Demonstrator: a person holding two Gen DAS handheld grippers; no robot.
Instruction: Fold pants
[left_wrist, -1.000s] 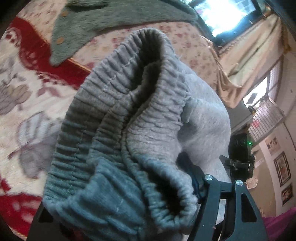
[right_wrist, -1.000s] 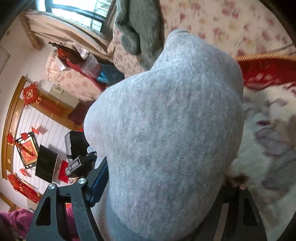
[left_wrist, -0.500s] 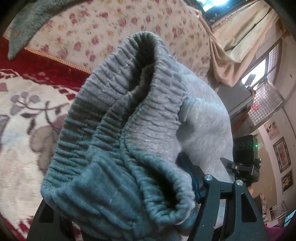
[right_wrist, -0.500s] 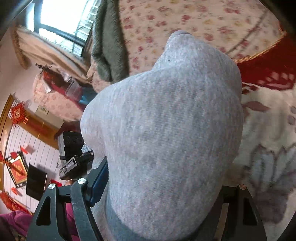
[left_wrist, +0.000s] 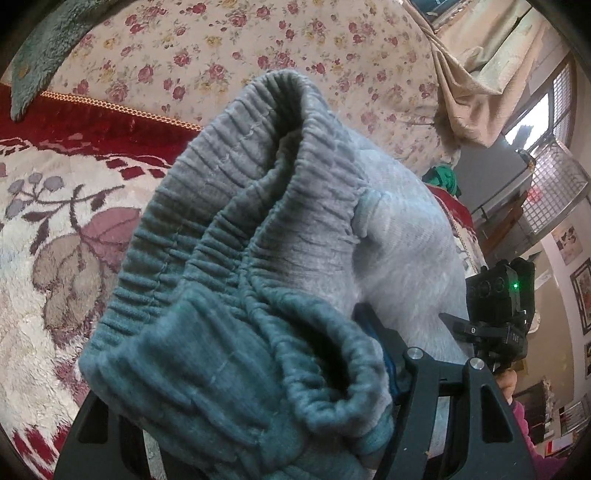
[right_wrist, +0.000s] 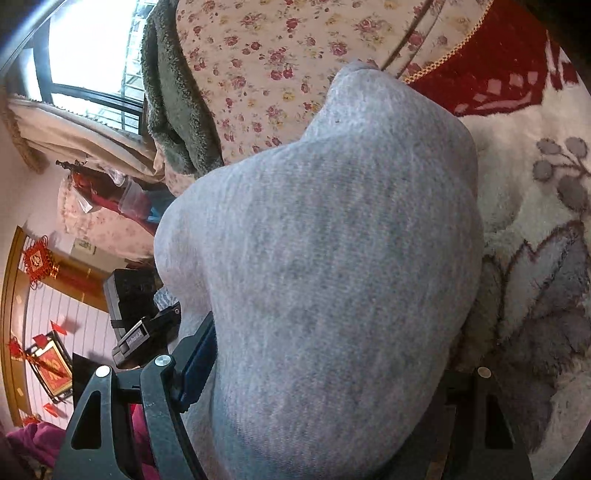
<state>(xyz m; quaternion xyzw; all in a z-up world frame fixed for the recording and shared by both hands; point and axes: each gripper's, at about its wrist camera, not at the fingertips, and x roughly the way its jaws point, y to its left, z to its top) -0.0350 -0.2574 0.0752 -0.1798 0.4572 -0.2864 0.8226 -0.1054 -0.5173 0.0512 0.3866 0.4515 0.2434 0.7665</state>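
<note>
Both grippers carry the grey pants over the bed, and what has changed in the last second is the ground under them: the flowered sheet (left_wrist: 229, 48) that filled the view ahead of the jaws a second ago has slid up and away, and the red-and-cream plush blanket (left_wrist: 48, 206) now lies below. I read that as the pants being brought down toward the spot where they will be laid out, so the fold itself has not begun.

The left gripper (left_wrist: 258, 413) has its jaws spread fairly wide, packed with the bunched waistband (left_wrist: 236, 236), which rises between and ahead of them in thick ribbed gathers, doubled over on itself. The right gripper (right_wrist: 325, 417) likewise stands wide, its jaws clamped on a fat wad of the smooth grey pants (right_wrist: 332, 258) that bulges up ahead of them and hides the fingertips.

The cloth looks soft, heavy and knitted, pale on the body and bluish-grey at the elastic.
</note>
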